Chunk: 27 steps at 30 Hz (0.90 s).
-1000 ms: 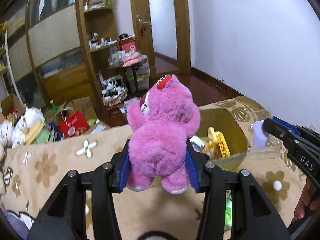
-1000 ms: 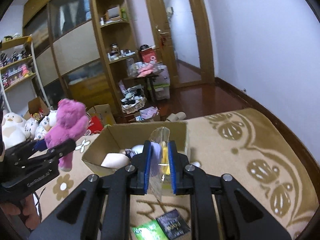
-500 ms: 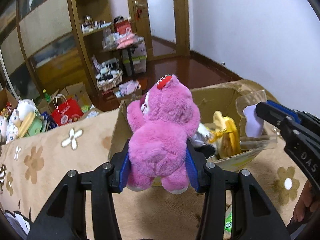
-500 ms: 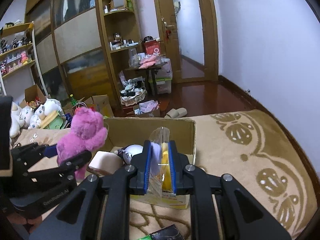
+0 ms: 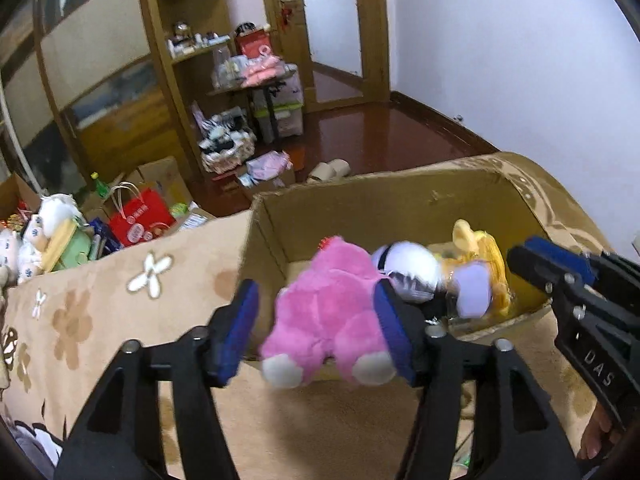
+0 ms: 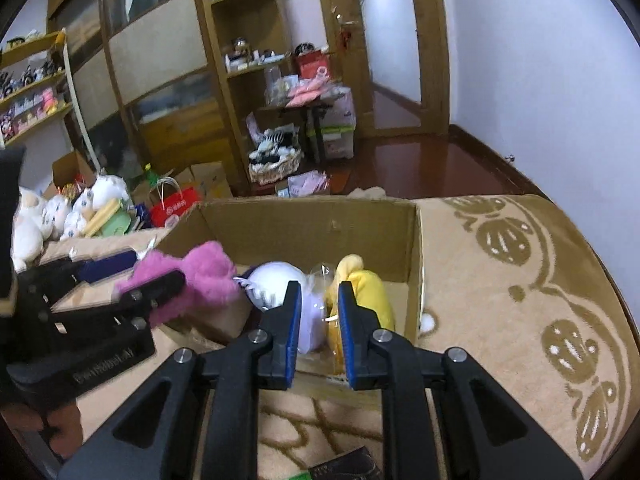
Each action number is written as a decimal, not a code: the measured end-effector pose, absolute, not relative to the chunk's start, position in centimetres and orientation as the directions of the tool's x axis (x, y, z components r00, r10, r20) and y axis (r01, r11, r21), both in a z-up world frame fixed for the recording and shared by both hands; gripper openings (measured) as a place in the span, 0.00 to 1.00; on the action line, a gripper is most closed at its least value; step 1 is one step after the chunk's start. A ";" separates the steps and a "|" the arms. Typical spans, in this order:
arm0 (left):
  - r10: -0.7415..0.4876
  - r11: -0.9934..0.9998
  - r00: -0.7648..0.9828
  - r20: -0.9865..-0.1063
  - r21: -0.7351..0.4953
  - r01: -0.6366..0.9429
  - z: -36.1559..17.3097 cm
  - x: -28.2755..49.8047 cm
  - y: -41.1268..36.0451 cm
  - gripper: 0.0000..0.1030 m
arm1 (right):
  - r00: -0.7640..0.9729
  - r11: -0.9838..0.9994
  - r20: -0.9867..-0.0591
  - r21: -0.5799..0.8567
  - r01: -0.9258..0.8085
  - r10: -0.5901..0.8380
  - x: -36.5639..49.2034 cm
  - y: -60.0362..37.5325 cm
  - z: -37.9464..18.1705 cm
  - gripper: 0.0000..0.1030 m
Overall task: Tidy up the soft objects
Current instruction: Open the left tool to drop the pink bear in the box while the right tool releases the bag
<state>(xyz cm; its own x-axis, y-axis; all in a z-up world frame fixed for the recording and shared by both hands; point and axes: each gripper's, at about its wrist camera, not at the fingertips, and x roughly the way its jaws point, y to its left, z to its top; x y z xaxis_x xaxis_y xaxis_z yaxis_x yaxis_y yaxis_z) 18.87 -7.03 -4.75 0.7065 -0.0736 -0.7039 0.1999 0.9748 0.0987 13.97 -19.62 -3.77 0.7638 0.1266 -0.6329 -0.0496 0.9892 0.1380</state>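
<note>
On the far left, a pile of white plush toys (image 6: 28, 224) sits past the edge of the flowered blanket (image 5: 120, 292), next to a red paper bag (image 5: 140, 222). The left gripper (image 5: 316, 332) is spread wide. Its left blue finger (image 5: 240, 332) has a gap beside it, and the pink teddy bear (image 5: 332, 320) lies tipped over the near wall of the cardboard box (image 5: 380, 208), with its white feet sticking out toward the camera. The bear leans on the right finger, but nothing squeezes it. Inside the box, just right of the bear, sits a round white plush (image 5: 408, 268) with dark stripes. Next comes a pale purple toy (image 6: 312, 324) in a clear plastic bag, touching a yellow plush (image 6: 368, 292). The right gripper (image 6: 318, 332) hovers over the box's near edge, its fingers let go and parted, with the bagged toy showing in the gap between them. Farther right, the blanket shows brown bug shapes.
</note>
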 end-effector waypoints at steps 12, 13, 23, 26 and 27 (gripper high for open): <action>-0.087 0.984 0.698 -0.711 0.046 0.170 -3.3 17.1 -5.1 0.85 | 0.780 0.985 -0.610 0.169 -0.044 0.140 10.7 -20.4 -2.1 0.55; -0.090 0.985 0.700 -0.708 0.040 0.168 -3.1 16.8 -5.0 0.86 | 0.784 0.984 -0.605 0.172 -0.039 0.137 10.3 -20.6 -1.7 0.56; -0.074 0.986 0.717 -0.693 0.056 0.156 -1.0 12.3 -3.6 0.98 | 0.819 0.992 -0.566 0.123 -0.032 0.097 6.2 -21.8 1.7 0.94; -0.056 0.986 0.723 -0.689 0.077 0.149 -0.5 11.1 -3.6 0.99 | 0.819 0.994 -0.566 0.106 -0.037 0.091 5.3 -21.9 2.3 0.99; -0.053 0.986 0.723 -0.688 0.080 0.148 -0.4 10.8 -3.5 0.99 | 0.820 0.995 -0.566 0.095 -0.036 0.084 4.9 -21.9 2.5 0.99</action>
